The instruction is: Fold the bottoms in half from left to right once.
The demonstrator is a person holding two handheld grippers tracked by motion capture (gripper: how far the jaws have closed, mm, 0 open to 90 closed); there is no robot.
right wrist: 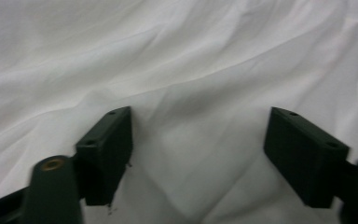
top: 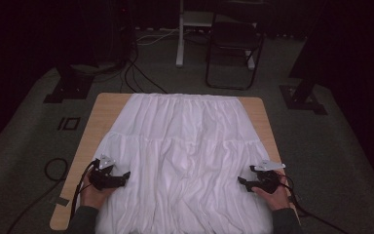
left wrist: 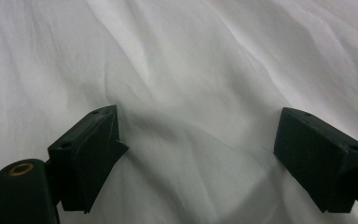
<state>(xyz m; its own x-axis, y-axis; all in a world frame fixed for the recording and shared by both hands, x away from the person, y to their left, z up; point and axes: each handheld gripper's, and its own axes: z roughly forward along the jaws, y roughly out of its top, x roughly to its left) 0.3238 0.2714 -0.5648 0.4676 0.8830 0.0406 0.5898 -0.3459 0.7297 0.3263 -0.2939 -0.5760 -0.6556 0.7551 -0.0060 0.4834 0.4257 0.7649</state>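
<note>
A white pleated skirt (top: pixel 185 151) lies spread flat, wrinkled, covering most of the table.

No text, label, brand, number or sign can be read on anything in these views

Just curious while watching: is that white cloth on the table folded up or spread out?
Spread out. The white cloth lies flat over most of the table, wrinkled and gathered in pleats, with no fold-over visible.

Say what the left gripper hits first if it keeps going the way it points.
Probably the white skirt: the left gripper, jaws open, points low across its wrinkled cloth, which lies right ahead of them. Depth is unclear.
</note>
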